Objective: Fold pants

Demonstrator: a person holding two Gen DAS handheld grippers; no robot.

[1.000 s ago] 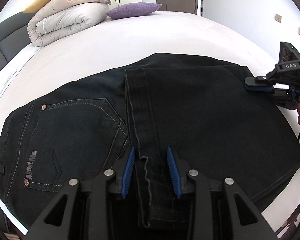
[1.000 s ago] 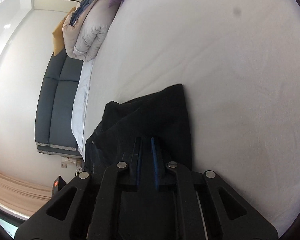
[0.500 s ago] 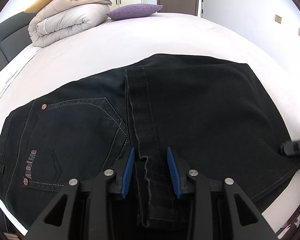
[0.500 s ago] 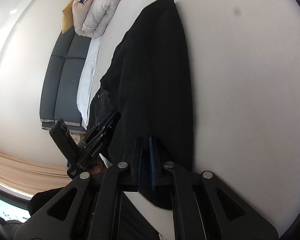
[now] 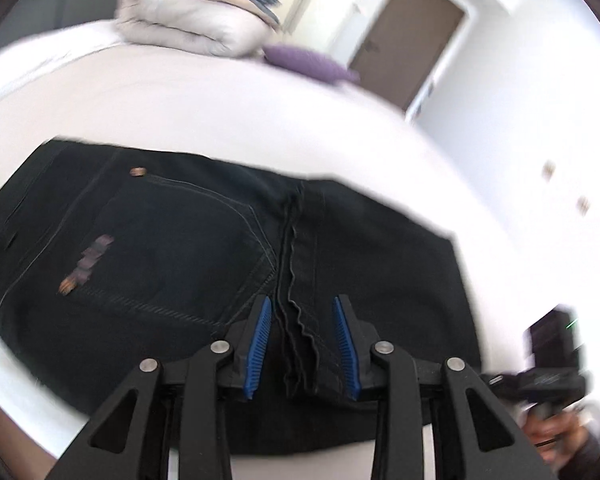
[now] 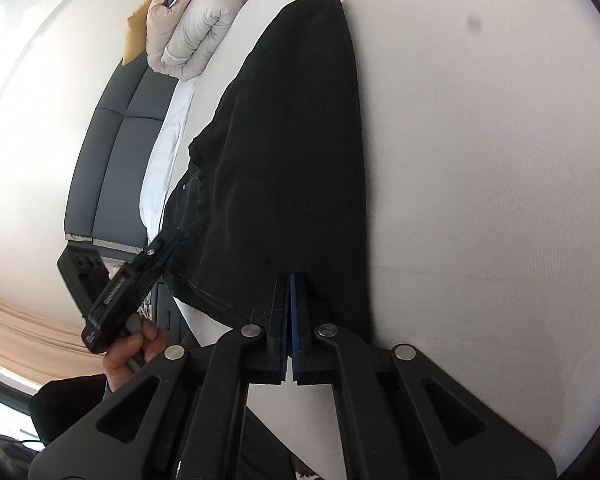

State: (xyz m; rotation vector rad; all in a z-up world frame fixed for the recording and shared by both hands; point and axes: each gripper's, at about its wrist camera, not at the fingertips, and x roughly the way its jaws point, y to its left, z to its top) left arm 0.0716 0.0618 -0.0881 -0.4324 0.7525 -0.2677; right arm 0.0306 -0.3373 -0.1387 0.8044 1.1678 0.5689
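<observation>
Left wrist view: black denim jeans (image 5: 172, 264), stiff and heavy with pale stitching and copper rivets, are lying folded on the white bed (image 5: 228, 120). The left claw (image 5: 302, 344) is spread wide around the wavy seam ridge, unclenched. The right claw (image 6: 289, 312) is clenched on the jeans' near edge; thick layers could be slipping out, undoing the fold.
</observation>
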